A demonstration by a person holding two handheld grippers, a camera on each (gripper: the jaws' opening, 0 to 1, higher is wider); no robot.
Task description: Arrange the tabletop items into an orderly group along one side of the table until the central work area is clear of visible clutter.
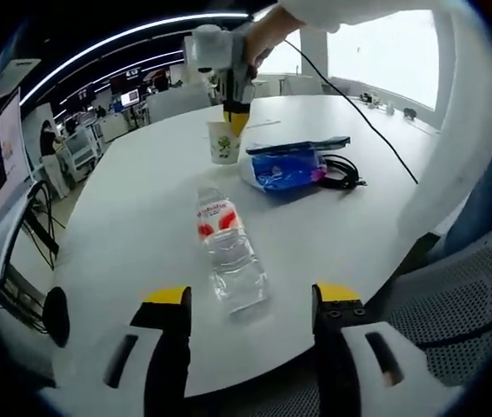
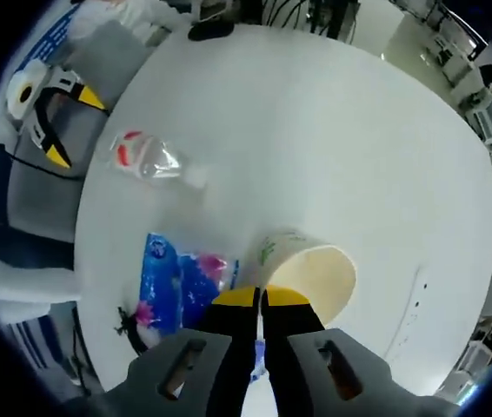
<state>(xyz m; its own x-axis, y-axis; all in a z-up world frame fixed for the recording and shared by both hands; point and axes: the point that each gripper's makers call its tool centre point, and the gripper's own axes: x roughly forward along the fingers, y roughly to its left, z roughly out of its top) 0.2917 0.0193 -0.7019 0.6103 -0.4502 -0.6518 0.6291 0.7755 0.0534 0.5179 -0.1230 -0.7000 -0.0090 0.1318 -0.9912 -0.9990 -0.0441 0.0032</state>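
Between the spread, yellow-tipped jaws of the left gripper (image 1: 250, 300), which stand wide apart and hold nothing, a clear plastic water bottle with a red and white label (image 1: 229, 252) lies on its side on the round white table (image 1: 142, 174), just ahead of the fingertips and apart from them. Farther along the same line rests a blue plastic packet with pink print (image 1: 285, 167), with a dark flat item lying on its top edge and a coil of black cable (image 1: 342, 171) touching its right end. Just left of the packet stands a white paper cup with a green print (image 1: 223, 142), upright, and the right gripper (image 1: 236, 117) comes down onto its rim from above, held by a person's hand. Seen along the right gripper (image 2: 261, 297) itself, the jaws are pressed nearly together with the near rim of the cup (image 2: 311, 269) pinched between their yellow tips; the cup looks tilted in this view. Left of those jaws lies the blue packet (image 2: 176, 282), beyond it the bottle (image 2: 146, 158), and farther still, past the table edge, the left gripper (image 2: 63, 126).
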